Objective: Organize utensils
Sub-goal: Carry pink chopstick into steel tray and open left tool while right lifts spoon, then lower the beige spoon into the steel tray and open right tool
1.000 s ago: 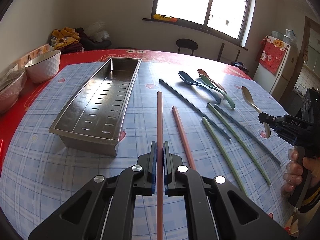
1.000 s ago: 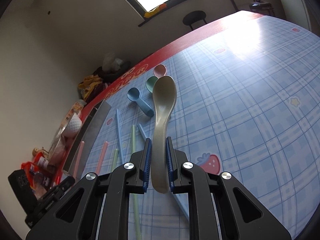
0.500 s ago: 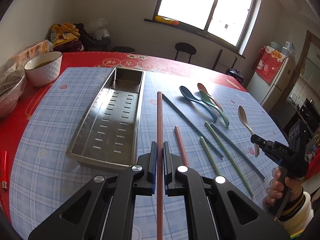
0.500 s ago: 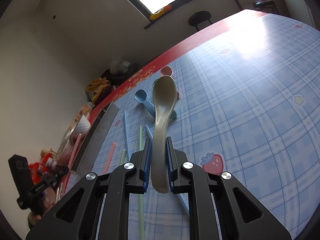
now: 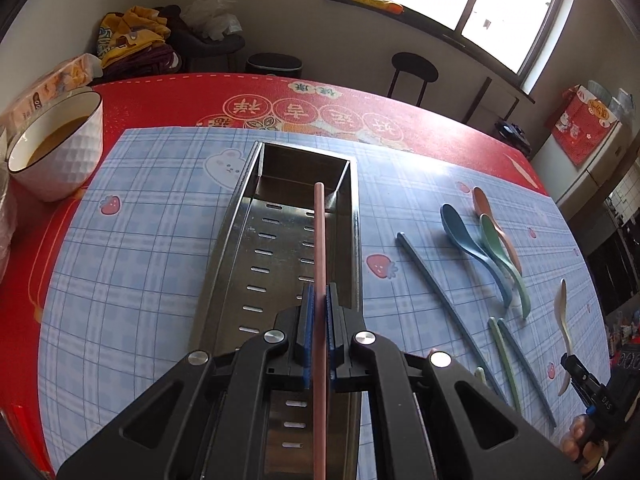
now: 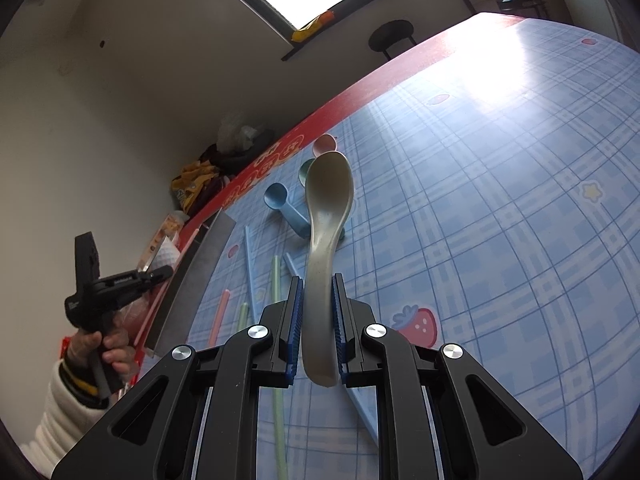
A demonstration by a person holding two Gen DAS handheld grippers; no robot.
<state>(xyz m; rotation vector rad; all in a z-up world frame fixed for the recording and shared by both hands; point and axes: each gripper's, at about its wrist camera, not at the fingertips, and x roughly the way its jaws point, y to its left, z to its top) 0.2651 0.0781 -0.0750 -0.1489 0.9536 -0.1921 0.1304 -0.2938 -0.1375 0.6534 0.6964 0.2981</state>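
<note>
Left claw (image 5: 319, 308) clamps one pink chopstick (image 5: 319, 240) above tray (image 5: 224, 240). Right claw (image 6: 318, 300) clamps one beige spoon (image 6: 326, 208); three spoons (image 5: 464, 236) ahead on desk (image 6: 500, 200).

tray (image 5: 240, 216) left on mat (image 5: 152, 208) | spoons (image 5: 476, 240), chopsticks (image 5: 448, 304) right | bowl (image 5: 60, 152) far left

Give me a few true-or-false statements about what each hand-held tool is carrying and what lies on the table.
1. The left tool grips a pink chopstick above the metal tray. True.
2. The right tool is empty. False: it is shut on a beige spoon.
3. Three spoons, blue, green and pink, lie on the checked mat. True.
4. The white bowl sits inside the tray. False: it stands apart, on the red tablecloth.
</note>
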